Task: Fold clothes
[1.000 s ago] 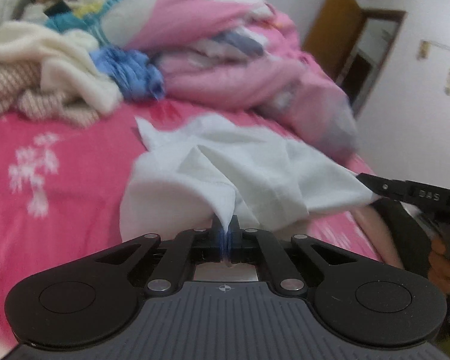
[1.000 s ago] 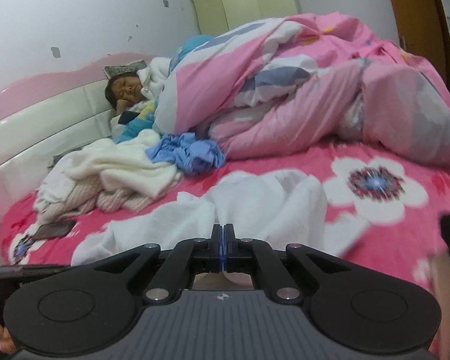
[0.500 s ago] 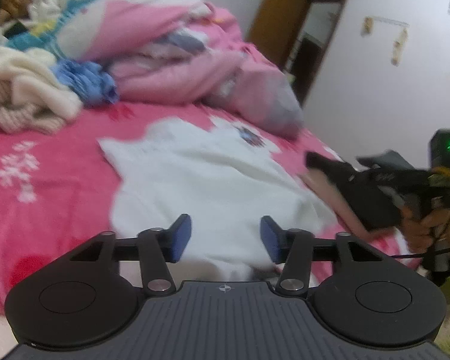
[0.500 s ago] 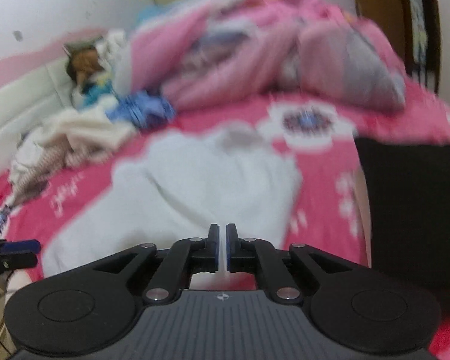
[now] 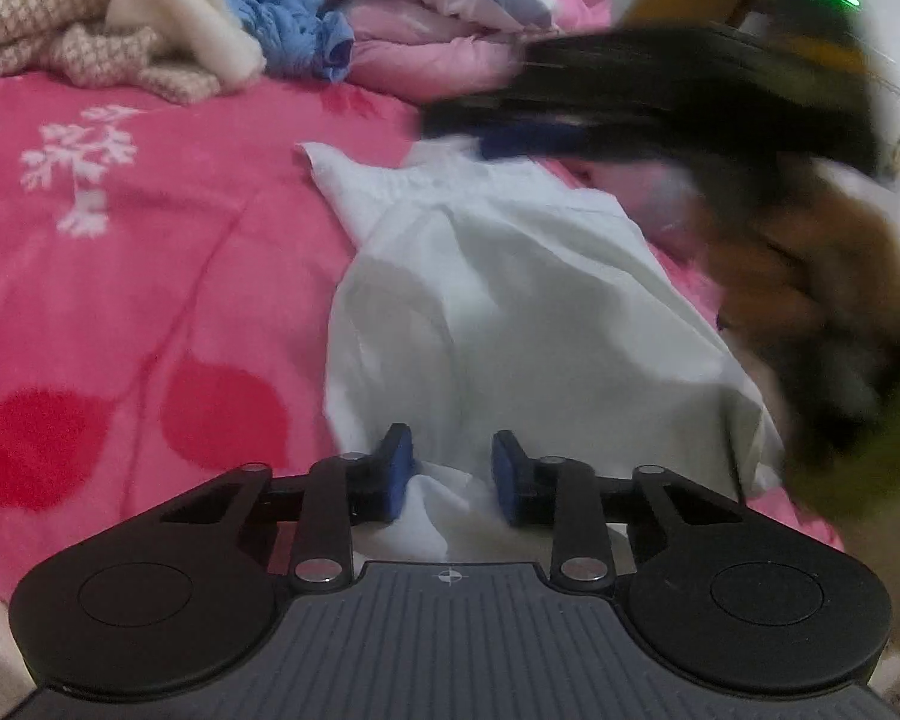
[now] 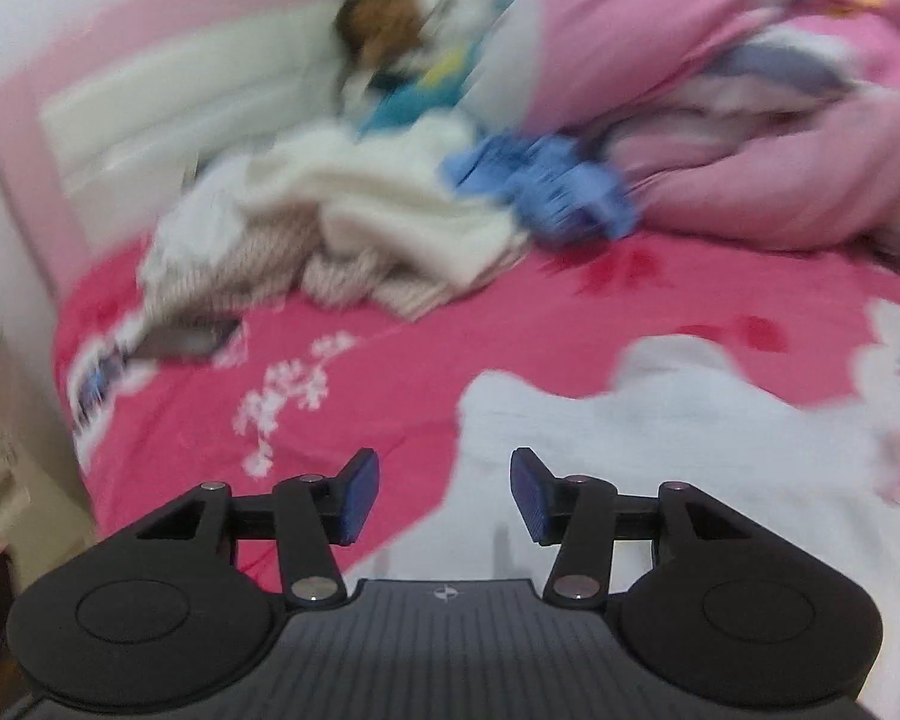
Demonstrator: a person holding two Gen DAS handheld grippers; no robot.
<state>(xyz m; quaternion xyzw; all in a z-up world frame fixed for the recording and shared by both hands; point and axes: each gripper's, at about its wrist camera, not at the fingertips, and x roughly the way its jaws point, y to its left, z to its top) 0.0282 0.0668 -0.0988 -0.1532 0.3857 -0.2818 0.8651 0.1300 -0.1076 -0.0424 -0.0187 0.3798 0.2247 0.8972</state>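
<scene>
white garment point(image 5: 510, 300) spread on pink bed sheet point(image 5: 150, 228), partly doubled over, creased along near hem. left gripper point(image 5: 447, 477) low at near hem, jaws spread, a pucker of cloth between them, not pinched. right gripper point(image 6: 444, 495) over left edge of garment point(image 6: 660, 480), jaws spread, empty; seen blurred in left view point(image 5: 660, 114). judged: thin, light, limp fabric, will sag and slide on sheet; best pinched at hem corners or a raised fold. fold stage not settled from this. unfolded pile point(image 6: 342, 228) near headboard, well apart.
</scene>
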